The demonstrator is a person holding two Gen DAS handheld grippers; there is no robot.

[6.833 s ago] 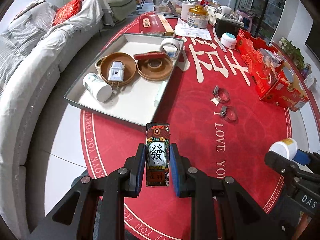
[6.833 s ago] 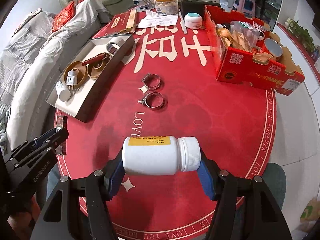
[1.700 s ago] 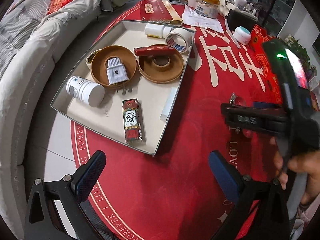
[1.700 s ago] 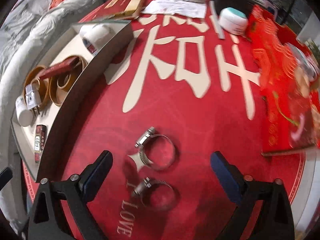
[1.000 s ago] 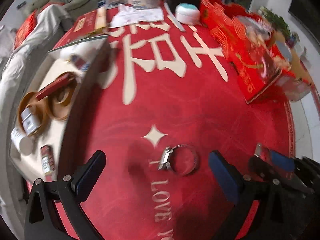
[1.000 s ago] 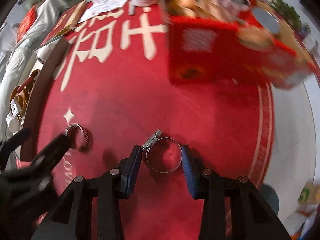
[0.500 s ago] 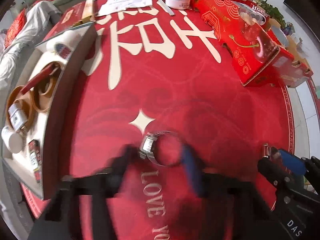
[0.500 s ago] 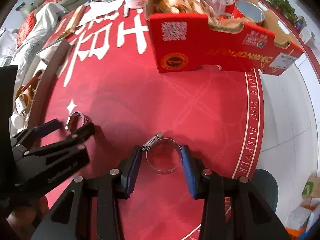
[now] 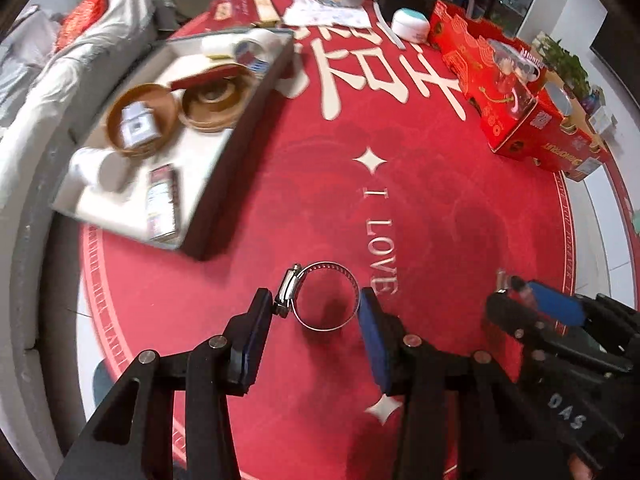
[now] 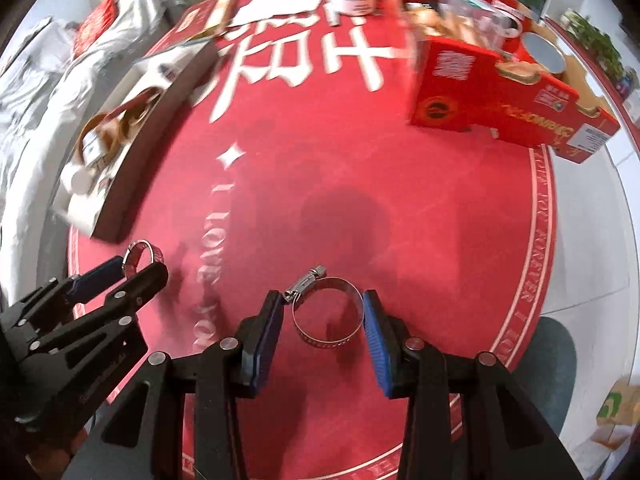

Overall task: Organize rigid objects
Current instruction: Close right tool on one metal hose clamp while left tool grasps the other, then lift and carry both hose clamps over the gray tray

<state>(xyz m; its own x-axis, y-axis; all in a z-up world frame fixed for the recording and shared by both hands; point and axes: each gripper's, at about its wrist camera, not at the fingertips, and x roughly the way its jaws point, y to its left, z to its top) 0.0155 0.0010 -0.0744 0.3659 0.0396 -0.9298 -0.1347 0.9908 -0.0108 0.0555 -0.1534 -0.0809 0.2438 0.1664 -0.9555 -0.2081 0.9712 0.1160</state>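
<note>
Now my left claw point(image 9: 318, 312) and right claw point(image 10: 322, 316) each grip a hose clamp point(image 9: 324, 296) above the worktop point(image 9: 440, 208); tray point(image 9: 224, 168) at ten o'clock already holds most items; both clamps remain.

Open passage: bare red mat point(image 9: 420, 200) between tray point(image 9: 256, 92) and red carton point(image 9: 520, 120), crossed by nothing.
Left bound: tray's dark side wall, raised.
Right bound: the carton's upright side.
Near edge: two grippers side by side, left gripper point(image 9: 316, 312) and right gripper point(image 10: 324, 316), a narrow gap left between them.
</note>
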